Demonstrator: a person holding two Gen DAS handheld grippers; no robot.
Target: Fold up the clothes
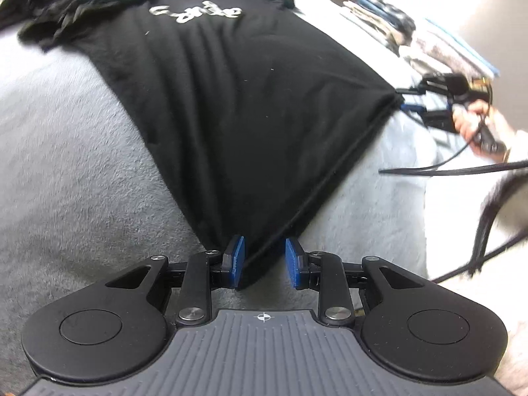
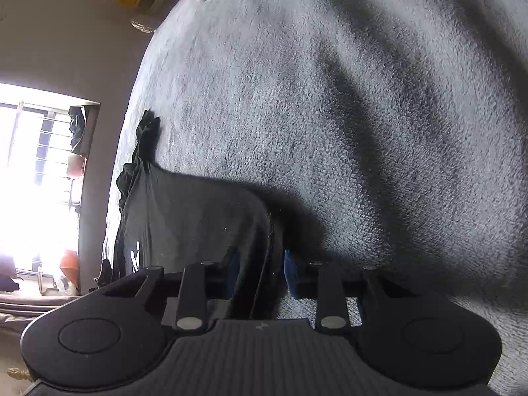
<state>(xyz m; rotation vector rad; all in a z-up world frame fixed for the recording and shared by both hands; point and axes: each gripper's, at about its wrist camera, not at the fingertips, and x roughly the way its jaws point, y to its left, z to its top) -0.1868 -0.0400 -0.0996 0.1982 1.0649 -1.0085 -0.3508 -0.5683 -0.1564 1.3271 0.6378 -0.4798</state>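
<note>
A black t-shirt (image 1: 214, 99) with white lettering was spread over a grey blanket (image 1: 66, 165). One hem corner was caught between the left claw (image 1: 264, 262) pads, though a gap was left on the right pad's side. The opposite corner was pinched by the right claw (image 1: 407, 99), gripped by a hand (image 1: 472, 122).

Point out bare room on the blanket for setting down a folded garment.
Free: grey blanket left of the black T-shirt, and the wide stretch right of it in the right wrist view. Crowded: stacked items along the far edge, cables by the right claw.
</note>
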